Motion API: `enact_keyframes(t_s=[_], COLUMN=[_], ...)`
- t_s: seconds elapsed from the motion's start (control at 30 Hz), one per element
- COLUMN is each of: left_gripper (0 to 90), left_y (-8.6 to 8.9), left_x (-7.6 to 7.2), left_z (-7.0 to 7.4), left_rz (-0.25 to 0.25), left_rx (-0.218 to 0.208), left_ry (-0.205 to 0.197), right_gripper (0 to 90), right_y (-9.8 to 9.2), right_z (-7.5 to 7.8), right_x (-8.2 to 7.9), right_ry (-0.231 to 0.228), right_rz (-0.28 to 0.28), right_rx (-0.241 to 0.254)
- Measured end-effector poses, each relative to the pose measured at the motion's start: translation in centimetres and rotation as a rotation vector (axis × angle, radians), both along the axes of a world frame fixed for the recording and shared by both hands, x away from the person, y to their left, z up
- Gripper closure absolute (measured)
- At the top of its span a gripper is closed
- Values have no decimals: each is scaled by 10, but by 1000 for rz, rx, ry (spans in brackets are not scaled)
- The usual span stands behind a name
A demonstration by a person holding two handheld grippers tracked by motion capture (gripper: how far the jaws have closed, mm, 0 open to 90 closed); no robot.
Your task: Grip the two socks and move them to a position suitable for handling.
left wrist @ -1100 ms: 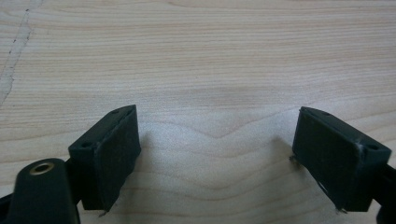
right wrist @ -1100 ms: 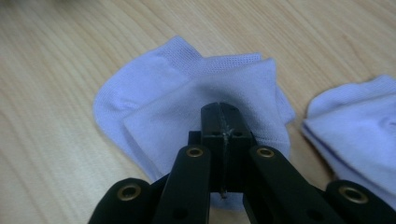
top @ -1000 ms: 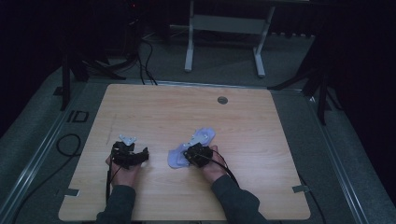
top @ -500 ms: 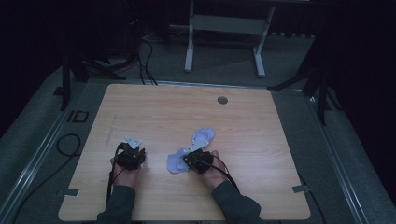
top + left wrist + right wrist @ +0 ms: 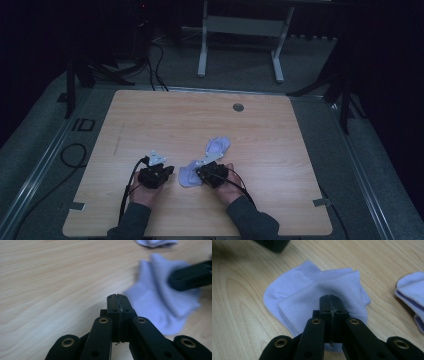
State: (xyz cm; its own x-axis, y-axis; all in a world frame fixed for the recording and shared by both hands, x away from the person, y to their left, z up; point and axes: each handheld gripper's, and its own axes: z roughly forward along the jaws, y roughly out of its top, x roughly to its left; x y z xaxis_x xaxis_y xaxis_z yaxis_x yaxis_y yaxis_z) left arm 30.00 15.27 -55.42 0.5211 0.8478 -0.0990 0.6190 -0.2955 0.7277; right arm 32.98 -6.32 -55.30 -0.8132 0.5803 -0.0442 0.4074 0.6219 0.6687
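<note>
Showing from above: right tool (image 5: pixel 200 175) shut over folded sock (image 5: pixel 189 176); left tool (image 5: pixel 117 297) just closed, empty.

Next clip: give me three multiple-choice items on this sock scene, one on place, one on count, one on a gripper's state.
1. Where does the pale lilac folded sock lie?
A. under the right gripper's tips
B. at the table's far edge
C. on the floor

2. How many pale lilac socks are on the wooden table?
A. one
B. two
C. four

3. How do the left gripper's jaws stand?
A. wide open
B. shut on a sock
C. shut on nothing

Key: 1 A, the right gripper tips rest over that sock in its own view. 2 B, a second lilac sock lies just beyond the first. 3 C, its jaws meet with bare wood below, having just been closing.
</note>
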Motion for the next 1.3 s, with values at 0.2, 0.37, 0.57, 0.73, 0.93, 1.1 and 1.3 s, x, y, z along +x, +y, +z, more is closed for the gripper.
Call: enact_keyframes(t_s=[0.2, 0.37, 0.57, 0.73, 0.93, 1.1, 1.3], left_gripper=[896, 896, 897, 897, 897, 897, 898], left_y=[-21, -33, -38, -38, -38, -37, -37], left_x=[-4, -9, -10, -10, -10, -9, -9], left_z=[-4, -7, -8, -7, -7, -7, -7], left_rz=[-57, -97, -113, -117, -117, -117, -120], left_rx=[-3, 2, 65, 65, 66, 61, 64], left_ry=[8, 1, -22, -18, -18, -15, -15], right_gripper=[895, 895, 894, 893, 896, 897, 899], right_y=[0, 0, 0, -1, -2, -6, -12], right_z=[0, 0, -1, 0, 1, 1, 1], right_x=[-3, -4, -4, -4, -3, -5, -10], right_ry=[4, 6, 7, 16, 23, 25, 25], right_rz=[-5, -2, 0, 5, 12, 12, 23], right_rx=[6, 7, 10, 10, 10, 13, 4])
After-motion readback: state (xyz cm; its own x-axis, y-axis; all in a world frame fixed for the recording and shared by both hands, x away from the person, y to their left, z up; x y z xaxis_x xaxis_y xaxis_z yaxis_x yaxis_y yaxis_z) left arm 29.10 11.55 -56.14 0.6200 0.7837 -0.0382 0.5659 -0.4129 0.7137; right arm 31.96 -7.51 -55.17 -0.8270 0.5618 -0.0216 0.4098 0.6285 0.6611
